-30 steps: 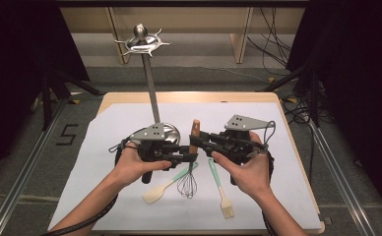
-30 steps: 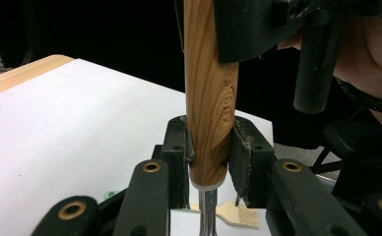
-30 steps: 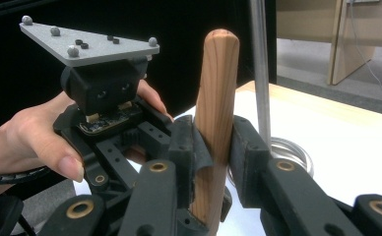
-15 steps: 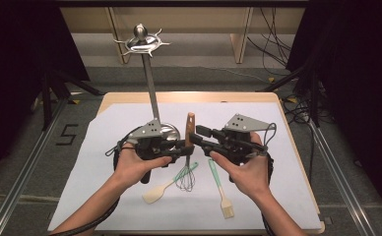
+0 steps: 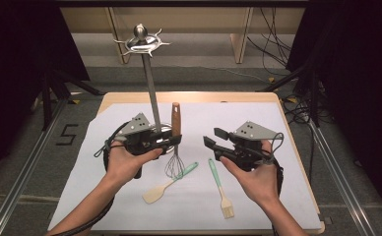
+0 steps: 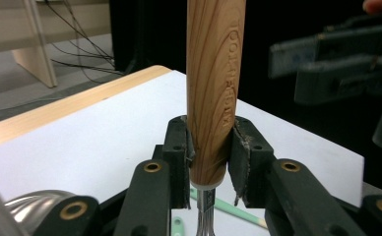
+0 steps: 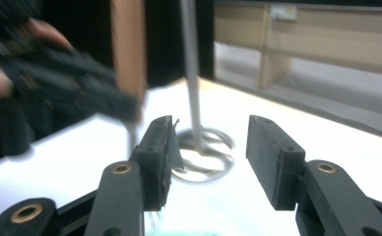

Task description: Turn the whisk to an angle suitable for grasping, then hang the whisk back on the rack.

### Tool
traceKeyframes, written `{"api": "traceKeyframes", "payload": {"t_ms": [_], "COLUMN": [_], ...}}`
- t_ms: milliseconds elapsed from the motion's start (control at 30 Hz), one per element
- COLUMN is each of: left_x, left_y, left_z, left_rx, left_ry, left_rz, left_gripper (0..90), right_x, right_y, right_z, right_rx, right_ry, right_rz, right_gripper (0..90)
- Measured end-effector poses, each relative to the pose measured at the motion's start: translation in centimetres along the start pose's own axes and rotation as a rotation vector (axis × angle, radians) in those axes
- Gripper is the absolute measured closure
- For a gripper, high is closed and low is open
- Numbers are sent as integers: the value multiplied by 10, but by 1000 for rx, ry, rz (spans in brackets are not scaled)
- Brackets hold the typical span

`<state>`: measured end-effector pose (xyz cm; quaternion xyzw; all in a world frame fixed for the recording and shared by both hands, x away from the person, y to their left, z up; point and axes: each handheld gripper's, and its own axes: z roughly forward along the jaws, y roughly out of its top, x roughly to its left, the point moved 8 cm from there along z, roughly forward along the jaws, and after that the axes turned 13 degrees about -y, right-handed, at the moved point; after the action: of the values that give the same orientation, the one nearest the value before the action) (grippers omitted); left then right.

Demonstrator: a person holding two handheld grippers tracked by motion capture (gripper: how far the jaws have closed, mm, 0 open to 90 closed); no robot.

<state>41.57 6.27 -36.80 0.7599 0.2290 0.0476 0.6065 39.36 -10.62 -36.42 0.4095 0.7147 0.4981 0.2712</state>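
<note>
A whisk with a wooden handle stands upright, its wire head hanging just above the white sheet. My left gripper is shut on the lower end of that handle, one pad on each side. My right gripper sits a short way to the right of the whisk. Its jaws have just been opening and nothing is between them. In the right gripper view the blurred handle and the left gripper stand off to the left.
A metal utensil stand with a hooked top rises right behind the left gripper; its round base rests on the sheet. A teal-handled spatula and a pastry brush lie near the front. The wooden table edge borders the sheet.
The right gripper's jaws have opened off the whisk handle and drawn back a little to the right. The left gripper keeps its hold, and the handle now stands upright.
</note>
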Motion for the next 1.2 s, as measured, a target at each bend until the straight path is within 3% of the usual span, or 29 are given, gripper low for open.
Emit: {"api": "traceKeyframes", "payload": {"t_ms": [33,100,167,200,233,300,333,367,400,533,567,600,633,700,800,900,967,1033,1100,1167,1200], "left_x": [2,3,5,6,7,9,10,10,11,13,14,14,14,13,12,8,5,4,4,6,8], "left_y": [1,3,2,2,2,2,1,1,0,0,1,1,2,5,9,12,14,18,22,24,26], "left_z": [-3,-7,-10,-12,-14,-19,-21,-22,-24,-27,-28,-29,-30,-31,-34,-35,-35,-36,-37,-38,-39], "left_rx": [-5,-10,-20,-18,-20,-18,-23,-27,-23,-32,-32,-35,-37,-40,-50,-52,-53,-59,-55,-51,-55], "left_ry": [11,17,34,41,48,56,64,69,78,102,108,115,119,128,138,138,137,132,137,146,150], "left_rz": [3,2,-26,-22,-22,-12,-22,-25,-23,-25,-22,-25,-23,-20,-14,2,0,17,26,26,22], "left_gripper": [705,705,705,705,705,705,705,705,705,705,705,705,705,705,705,705,705,705,705,705,705], "right_x": [-4,-11,-19,-22,-23,-27,-27,-30,-29,-28,-30,-28,-29,-29,-34,-32,-34,-34,-37,-37,-39], "right_y": [-3,-11,-15,-19,-22,-27,-31,-33,-36,-47,-48,-49,-51,-52,-51,-52,-51,-52,-49,-48,-47], "right_z": [0,-2,-1,-2,-2,-2,-3,-3,-3,-4,-5,-5,-7,-10,-15,-19,-21,-26,-26,-26,-25], "right_rx": [-8,5,-20,6,8,8,29,39,36,66,60,56,72,69,47,25,18,43,16,28,29], "right_ry": [-8,-50,-95,-94,-99,-104,-95,-100,-104,-76,-83,-87,-70,-82,-88,-100,-96,-89,-97,-97,-98], "right_rz": [-36,-47,-63,-77,-61,-76,-56,-72,-47,-51,-77,-40,-54,-38,-64,-25,-46,-33,-49,-22,-49], "right_gripper": [527,510,506,506,511,537,547,557,566,583,583,583,584,585,585,587,587,581,571,572,573]}}
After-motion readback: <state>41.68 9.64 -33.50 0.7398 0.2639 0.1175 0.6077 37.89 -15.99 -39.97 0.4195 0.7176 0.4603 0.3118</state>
